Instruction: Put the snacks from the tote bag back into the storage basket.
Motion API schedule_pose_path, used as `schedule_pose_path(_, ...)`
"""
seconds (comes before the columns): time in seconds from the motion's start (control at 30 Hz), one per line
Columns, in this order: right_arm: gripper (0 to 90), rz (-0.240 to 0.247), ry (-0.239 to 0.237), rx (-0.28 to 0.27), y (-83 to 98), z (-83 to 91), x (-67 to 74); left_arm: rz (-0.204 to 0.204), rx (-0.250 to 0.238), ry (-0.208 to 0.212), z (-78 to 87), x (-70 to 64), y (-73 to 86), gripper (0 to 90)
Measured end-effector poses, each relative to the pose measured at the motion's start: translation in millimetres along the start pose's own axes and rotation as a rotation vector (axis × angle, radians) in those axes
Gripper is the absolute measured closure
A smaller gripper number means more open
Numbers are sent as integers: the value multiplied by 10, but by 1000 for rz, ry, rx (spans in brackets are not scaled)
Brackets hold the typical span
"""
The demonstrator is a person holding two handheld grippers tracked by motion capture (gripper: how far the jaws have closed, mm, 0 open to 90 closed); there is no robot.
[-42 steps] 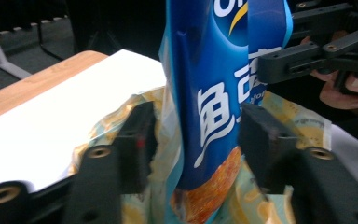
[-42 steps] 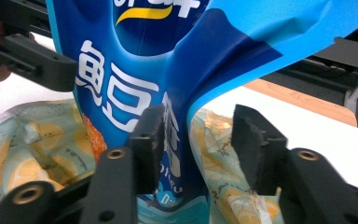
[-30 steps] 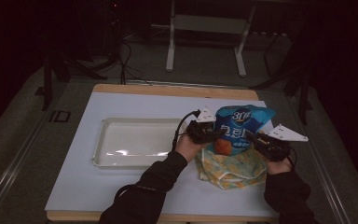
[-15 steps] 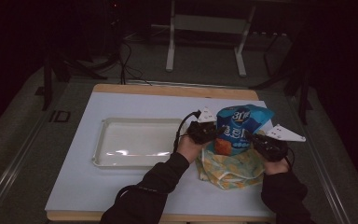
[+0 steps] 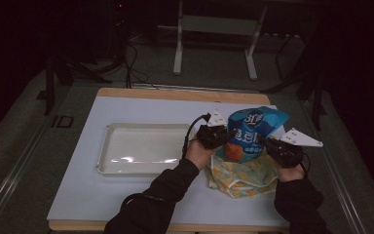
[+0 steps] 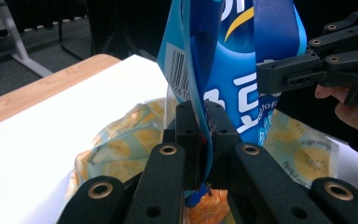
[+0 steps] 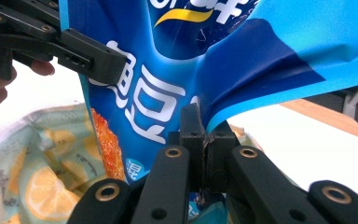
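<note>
Blue snack bag (image 5: 249,131) stands pinched between your left gripper (image 5: 222,138) and right gripper (image 5: 267,143), each clamped tight on an edge, above the lemon-print bag (image 5: 243,176).

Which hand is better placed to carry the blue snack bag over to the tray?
Left. The left hand-held gripper pinches the blue bag on the side toward the tray.
</note>
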State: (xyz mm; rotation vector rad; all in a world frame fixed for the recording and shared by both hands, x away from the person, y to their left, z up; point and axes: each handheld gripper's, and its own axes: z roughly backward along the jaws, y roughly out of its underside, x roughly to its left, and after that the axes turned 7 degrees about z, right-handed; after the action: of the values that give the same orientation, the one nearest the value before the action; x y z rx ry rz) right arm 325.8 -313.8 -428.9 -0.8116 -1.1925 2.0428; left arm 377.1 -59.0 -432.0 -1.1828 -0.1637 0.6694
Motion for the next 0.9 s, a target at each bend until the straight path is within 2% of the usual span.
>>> schedule_pose_path(0.33, 888, 8, 15, -20, -163, 98, 4, -1, -13, 6, 111, -52, -189, 872)
schedule_pose_path(0.63, 889, 36, 27, -51, -391, 221, 11, -30, -31, 2, 272, -130, -411, 873)
schedule_pose_path(0.9, 889, 53, 28, -79, -636, 292, 19, -34, -54, -1, 447, -148, -598, 876)
